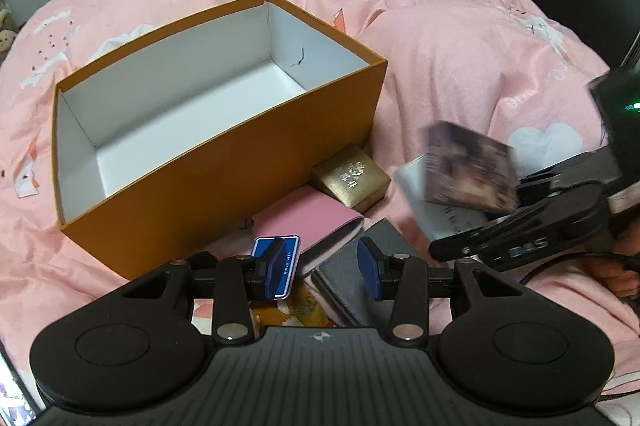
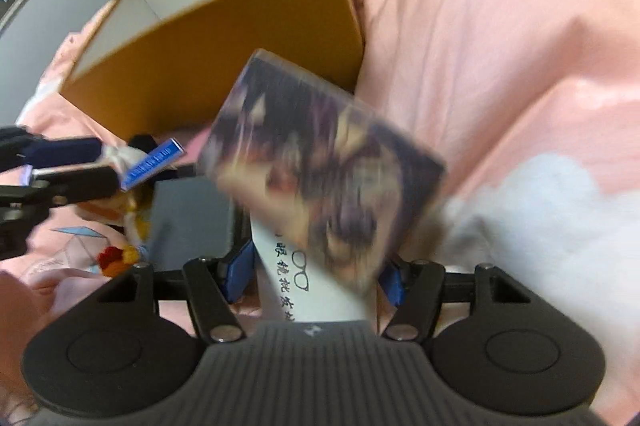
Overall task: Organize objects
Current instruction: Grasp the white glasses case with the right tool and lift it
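My orange box (image 1: 224,162) stands open-topped on the pink bedspread (image 1: 460,66); its white inside holds nothing I can see but a small dark scuff on the far wall. Just beside its near right corner lie a small gold case (image 1: 352,182), a pink flat pouch (image 1: 308,222) and, nearer me, a grey flat case (image 1: 356,290), all crowded together on the bedspread.

My right tongs (image 2: 316,278) carry a dark picture-printed card (image 2: 320,178), blurred, lifted above the bedspread to the right of the box. The card sits between the blue pads, over a white packet with printed glasses (image 2: 288,278); the pads look close against the stack, but through the blur I cannot tell whether they press it.

My left tongs (image 1: 324,268) hang over the pile of cases, the blue pads apart. A small blue card (image 1: 282,258) lies against the left pad only, the right pad well clear of it.
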### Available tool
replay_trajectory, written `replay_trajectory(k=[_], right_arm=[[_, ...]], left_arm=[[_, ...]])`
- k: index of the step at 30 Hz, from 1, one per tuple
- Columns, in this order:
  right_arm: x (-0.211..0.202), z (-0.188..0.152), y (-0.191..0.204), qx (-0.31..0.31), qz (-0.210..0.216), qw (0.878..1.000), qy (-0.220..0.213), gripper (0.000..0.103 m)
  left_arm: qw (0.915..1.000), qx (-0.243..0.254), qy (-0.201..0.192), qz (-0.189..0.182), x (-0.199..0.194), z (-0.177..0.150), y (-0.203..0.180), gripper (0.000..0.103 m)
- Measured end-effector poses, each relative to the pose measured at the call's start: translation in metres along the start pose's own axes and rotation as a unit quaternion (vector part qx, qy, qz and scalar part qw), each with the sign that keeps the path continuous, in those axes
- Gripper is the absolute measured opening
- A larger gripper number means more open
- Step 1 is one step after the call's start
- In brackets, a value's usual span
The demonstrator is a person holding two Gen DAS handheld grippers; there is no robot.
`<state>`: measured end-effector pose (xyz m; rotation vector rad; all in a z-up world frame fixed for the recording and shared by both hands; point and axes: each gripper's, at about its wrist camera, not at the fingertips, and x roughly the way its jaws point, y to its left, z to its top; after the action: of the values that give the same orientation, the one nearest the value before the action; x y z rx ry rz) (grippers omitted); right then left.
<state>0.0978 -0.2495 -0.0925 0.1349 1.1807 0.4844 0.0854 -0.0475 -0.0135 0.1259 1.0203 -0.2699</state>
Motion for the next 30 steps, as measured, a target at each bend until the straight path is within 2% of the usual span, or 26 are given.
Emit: replay_trajectory(k=[4,7,10,12,15,16,19,22,23,26,30], right_arm=[[-0.027,0.002,-0.012,0.049,0.028,0.998,-0.037,0.065],[-0.039,0.007,-0.019,0.073,0.009,0.995,-0.073,0.065],[-0.039,0.011,0.001,-0.001,-0.042,0.996,-0.083,0.065],[-0.035,0.017,0.014,-0.050,-0.061,0.994,-0.078,0.065],[-0.022,0.019,0.025,-0.083,-0.082,0.991,-0.063,0.065],[-0.025,0.014,0.010,-0.089,-0.084,0.991,-0.058,0.065],[-0.003,0.017,0.012,-0.107,-0.095,0.989,-0.045,0.065],[-0.003,0.013,0.022,-0.161,-0.155,0.974,-0.048,0.065],[-0.006,0.012,0.020,-0.167,-0.164,0.971,-0.048,0.065],[-0.017,0.020,0.005,-0.139,-0.151,0.978,-0.046,0.065],[-0.030,0.028,-0.001,-0.113,-0.156,0.978,-0.075,0.065]], left_arm=[[0.9998,-0.004,0.003,-0.020,0.004,0.008,0.000,0.050],[0.9998,0.006,0.001,-0.019,0.008,0.015,-0.005,0.049],[0.9997,0.020,-0.003,-0.011,0.010,0.020,-0.011,0.050],[0.9996,0.026,-0.007,-0.004,0.010,0.023,-0.015,0.049],[0.9996,0.027,-0.011,0.006,0.009,0.024,-0.016,0.049],[0.9995,0.026,-0.012,0.011,0.009,0.024,-0.015,0.049],[0.9996,0.019,-0.008,0.017,0.008,0.024,-0.011,0.049],[0.9998,0.014,-0.005,0.015,0.008,0.025,-0.008,0.049],[0.9998,0.015,-0.005,0.014,0.008,0.025,-0.008,0.049],[0.9999,0.016,-0.003,0.005,0.012,0.027,-0.008,0.050],[0.9998,0.002,0.015,-0.017,0.030,0.032,-0.005,0.049]])
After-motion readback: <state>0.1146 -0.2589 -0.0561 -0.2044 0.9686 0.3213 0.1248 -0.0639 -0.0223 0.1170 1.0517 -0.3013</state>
